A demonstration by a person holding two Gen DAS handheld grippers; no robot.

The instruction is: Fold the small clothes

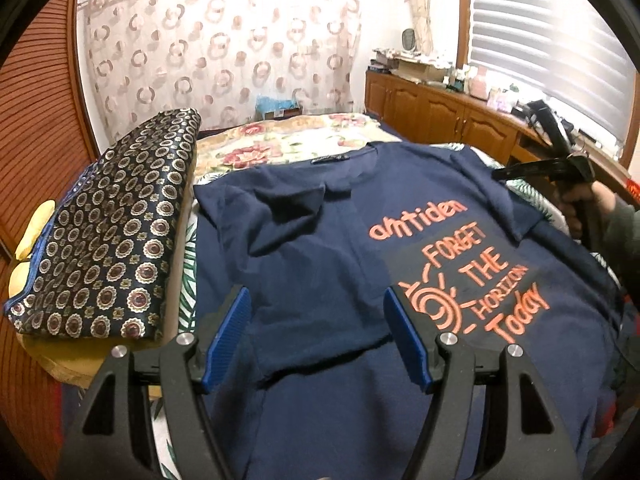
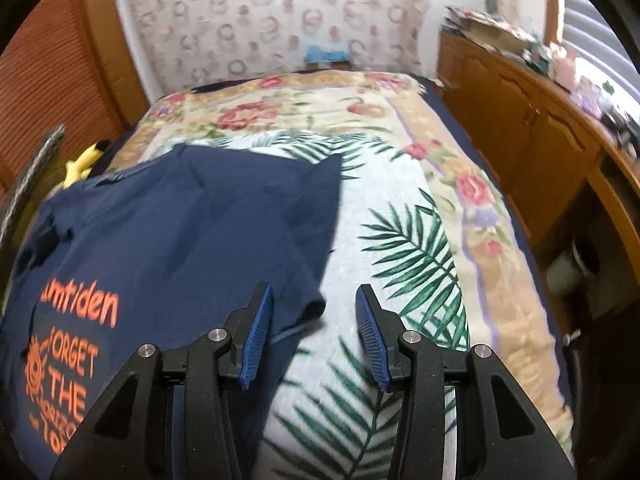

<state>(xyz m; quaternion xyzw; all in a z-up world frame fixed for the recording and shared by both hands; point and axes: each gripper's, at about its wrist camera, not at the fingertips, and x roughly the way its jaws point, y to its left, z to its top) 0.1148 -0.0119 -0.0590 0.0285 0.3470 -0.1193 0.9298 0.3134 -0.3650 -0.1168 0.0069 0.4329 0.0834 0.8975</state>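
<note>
One navy T-shirt lies flat on the bed, chest print up, collar toward the far end; orange lettering reads "FORGET THE HORIZON Today" with a sun graphic. Left sleeve area is folded in over the chest in the left wrist view. Under it sits a palm-leaf sheet, and beyond that a floral bedspread. Left gripper hovers over the shirt's lower half, jaws standing wide apart, nothing between the blue pads. Right gripper is parted about halfway, nothing clamped; the shirt's sleeve edge lies below, just beside the left pad, contact not clear. No earlier frame, so only the current gap is reported. Left view only: a folded dark patterned cloth beside the shirt on the left, and the right gripper's body with the person's hand at the shirt's right edge. Right view only: the bare sheet right of the shirt, a yellow plush toy at the bed's left edge, mostly hidden. Both show the ring-patterned curtain and wooden cabinets with clutter on top. Right view is motion-blurred; cabinet-top items unreadable. Shirt hem is cut off behind the gripper bodies in both views.
</note>
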